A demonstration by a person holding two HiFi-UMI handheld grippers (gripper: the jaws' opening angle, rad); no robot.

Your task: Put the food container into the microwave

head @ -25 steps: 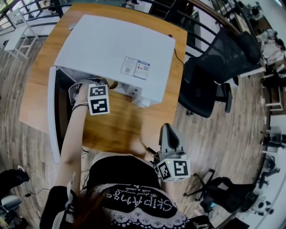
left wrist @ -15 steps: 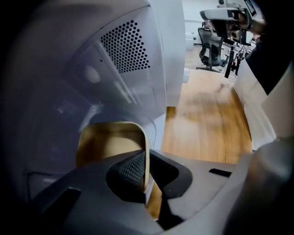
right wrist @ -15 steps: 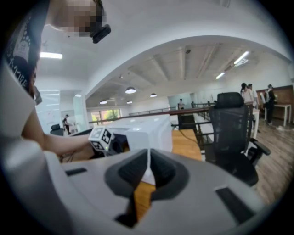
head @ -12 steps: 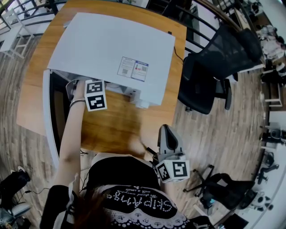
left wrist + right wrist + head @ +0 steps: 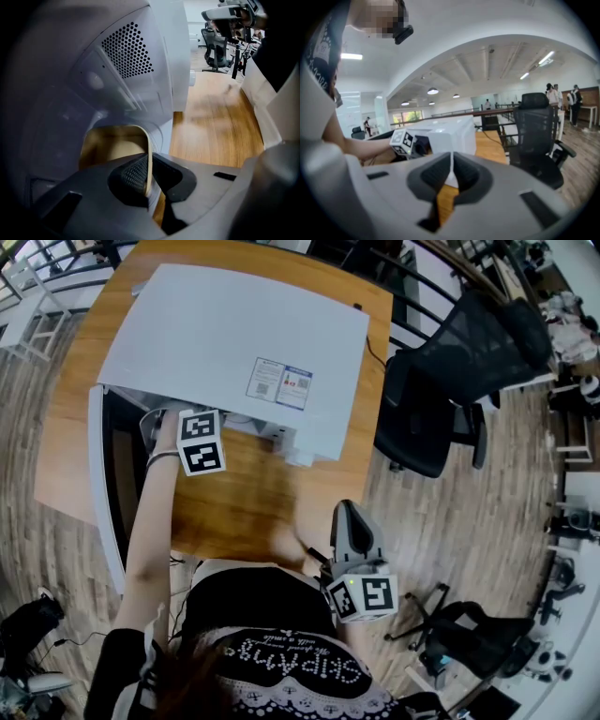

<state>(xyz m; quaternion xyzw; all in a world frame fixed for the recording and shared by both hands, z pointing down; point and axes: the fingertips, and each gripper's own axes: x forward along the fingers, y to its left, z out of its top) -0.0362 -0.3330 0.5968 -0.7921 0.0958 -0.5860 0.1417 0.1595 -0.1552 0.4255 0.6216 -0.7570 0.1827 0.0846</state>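
Observation:
The white microwave (image 5: 234, 343) stands on the wooden table (image 5: 246, 514) with its door (image 5: 97, 493) swung open to the left. My left gripper (image 5: 187, 432) reaches into the opening, its tips hidden in the head view. In the left gripper view it is inside the white cavity (image 5: 93, 84), where the left gripper (image 5: 148, 176) is shut on the thin rim of a tan food container (image 5: 112, 150). My right gripper (image 5: 352, 521) hangs at the table's near edge beside the person's body. Seen in its own view, the right gripper (image 5: 451, 173) is shut with nothing in it.
A black office chair (image 5: 441, 399) stands right of the table on the wood floor. The microwave's perforated side wall (image 5: 127, 49) is close above the container. Further chairs, desks and people are far off in the room (image 5: 562, 101).
My left gripper has gone slightly deeper into the microwave opening since a second ago, then held still. The right gripper has not moved.

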